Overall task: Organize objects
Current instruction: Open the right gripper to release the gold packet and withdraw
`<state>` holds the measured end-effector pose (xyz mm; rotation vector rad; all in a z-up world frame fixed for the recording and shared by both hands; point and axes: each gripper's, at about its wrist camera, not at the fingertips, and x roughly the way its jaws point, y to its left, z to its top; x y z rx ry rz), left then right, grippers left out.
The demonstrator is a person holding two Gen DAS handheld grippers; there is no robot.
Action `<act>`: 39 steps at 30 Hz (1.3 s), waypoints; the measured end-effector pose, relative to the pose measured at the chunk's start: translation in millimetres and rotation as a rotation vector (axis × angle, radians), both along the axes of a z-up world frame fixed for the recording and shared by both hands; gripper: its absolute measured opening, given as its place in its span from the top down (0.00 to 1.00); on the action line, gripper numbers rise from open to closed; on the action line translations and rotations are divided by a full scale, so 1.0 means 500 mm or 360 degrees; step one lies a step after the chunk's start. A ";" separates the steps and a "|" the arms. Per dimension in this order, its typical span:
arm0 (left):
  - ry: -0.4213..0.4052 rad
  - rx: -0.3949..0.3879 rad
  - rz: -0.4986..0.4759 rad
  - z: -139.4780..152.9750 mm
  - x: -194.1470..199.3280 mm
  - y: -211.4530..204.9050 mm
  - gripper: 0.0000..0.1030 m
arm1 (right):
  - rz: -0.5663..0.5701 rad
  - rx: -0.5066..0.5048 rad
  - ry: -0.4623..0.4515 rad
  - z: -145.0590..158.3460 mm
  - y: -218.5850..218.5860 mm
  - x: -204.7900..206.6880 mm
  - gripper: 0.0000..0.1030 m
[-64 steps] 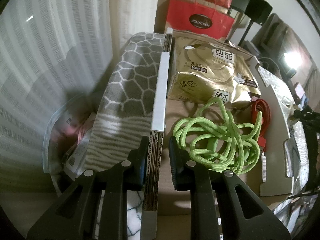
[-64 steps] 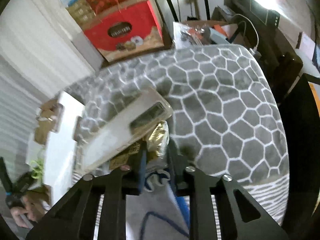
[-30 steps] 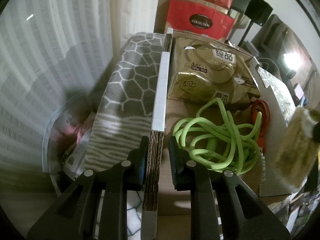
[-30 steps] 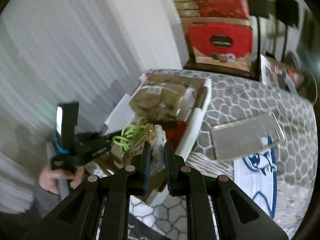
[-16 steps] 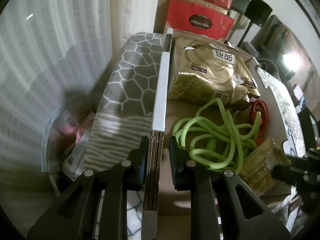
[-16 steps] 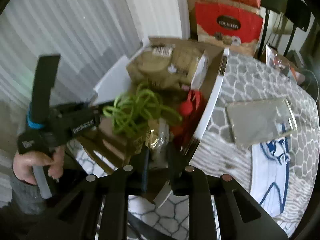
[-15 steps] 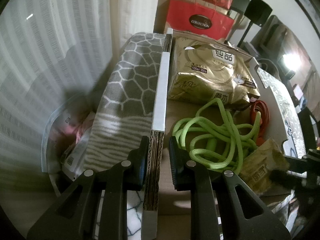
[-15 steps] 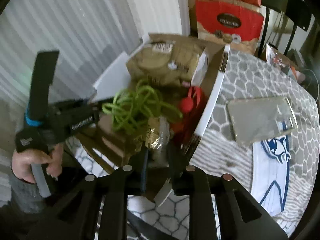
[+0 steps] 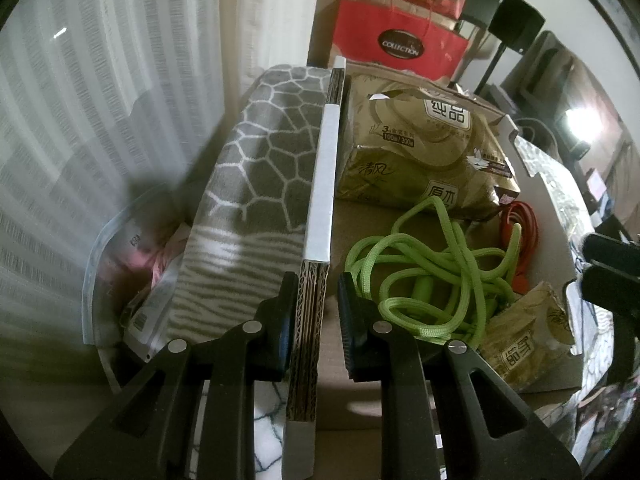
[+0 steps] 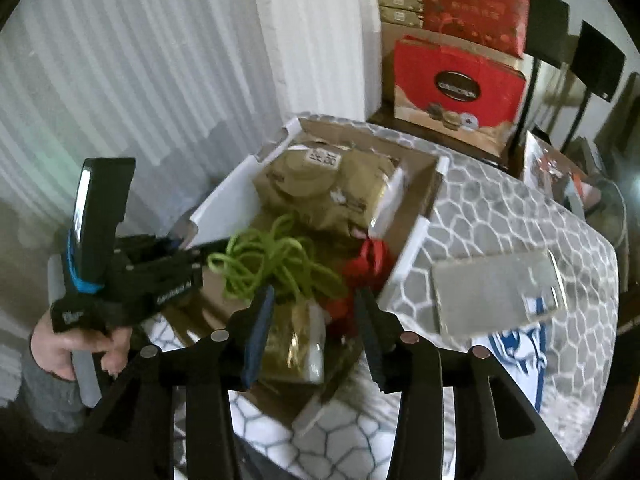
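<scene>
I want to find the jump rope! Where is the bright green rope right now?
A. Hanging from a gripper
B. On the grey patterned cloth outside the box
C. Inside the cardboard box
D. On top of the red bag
C: the green rope lies coiled on the floor of the cardboard box, in front of the big gold tissue pack and beside the small gold pack; no gripper grasps it.

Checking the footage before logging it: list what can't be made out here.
- Small gold pack: print blurred in the right wrist view; its end is behind the right gripper in the left.
- Red cord: partly under the green rope.
- Clear bag: contents dim, cut off by the cloth.
</scene>
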<state>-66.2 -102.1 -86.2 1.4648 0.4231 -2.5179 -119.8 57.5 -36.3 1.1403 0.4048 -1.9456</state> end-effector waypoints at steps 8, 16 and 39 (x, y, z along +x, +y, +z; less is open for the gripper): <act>0.0002 0.0007 0.0004 0.001 -0.001 0.001 0.84 | 0.0105 0.0180 -0.0099 -0.066 -0.034 0.000 0.83; 0.0003 0.0016 0.0013 0.000 0.000 -0.002 0.84 | 0.0173 0.0228 -0.0082 -0.054 -0.006 0.027 0.86; 0.0001 0.0009 0.0028 0.002 0.002 -0.002 0.83 | 0.0052 0.0060 -0.0161 -0.033 0.039 -0.003 0.74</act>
